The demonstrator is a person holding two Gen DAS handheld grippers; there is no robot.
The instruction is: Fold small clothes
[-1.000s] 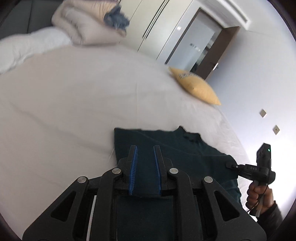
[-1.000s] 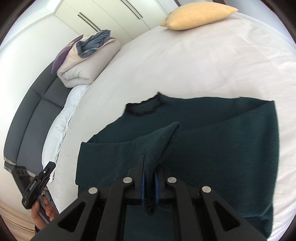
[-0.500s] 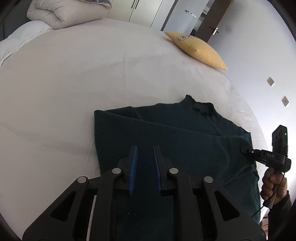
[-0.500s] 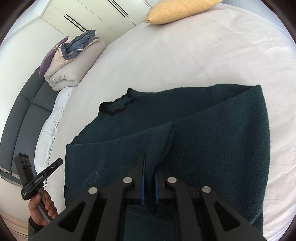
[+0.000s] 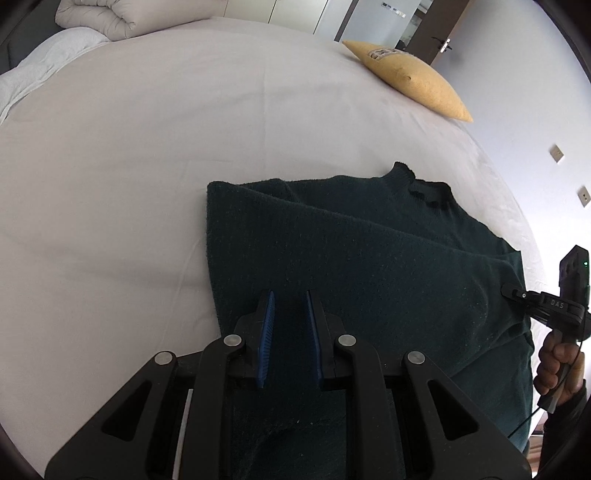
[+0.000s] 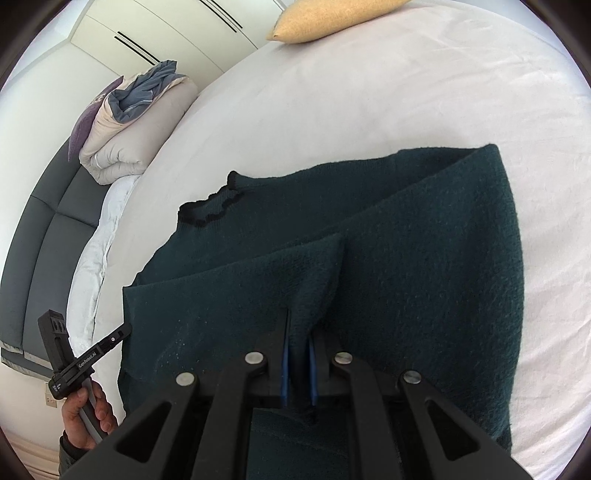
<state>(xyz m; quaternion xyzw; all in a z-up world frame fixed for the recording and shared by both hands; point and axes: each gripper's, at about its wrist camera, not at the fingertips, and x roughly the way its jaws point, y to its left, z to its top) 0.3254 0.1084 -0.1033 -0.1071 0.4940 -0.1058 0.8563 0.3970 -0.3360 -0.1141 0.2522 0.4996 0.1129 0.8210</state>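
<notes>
On bed (image 5: 155,155), dark green sweater (image 5: 369,266) lies partly folded. Right hand-held gripper (image 6: 297,354) pinches raised sleeve fold; left hand-held gripper (image 5: 290,332) hovers over hem, fingers apart, empty. Advice: lay sleeve flat along body, keep edge straight, then let go.

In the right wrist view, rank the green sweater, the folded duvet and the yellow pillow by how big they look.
1. Green sweater, by far the largest.
2. Folded duvet.
3. Yellow pillow, cut off by the frame edge.
The last two sit farther away, so their ranking is unsure.

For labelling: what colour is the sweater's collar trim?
Black collar trim on the dark green sweater; right wrist view.
</notes>
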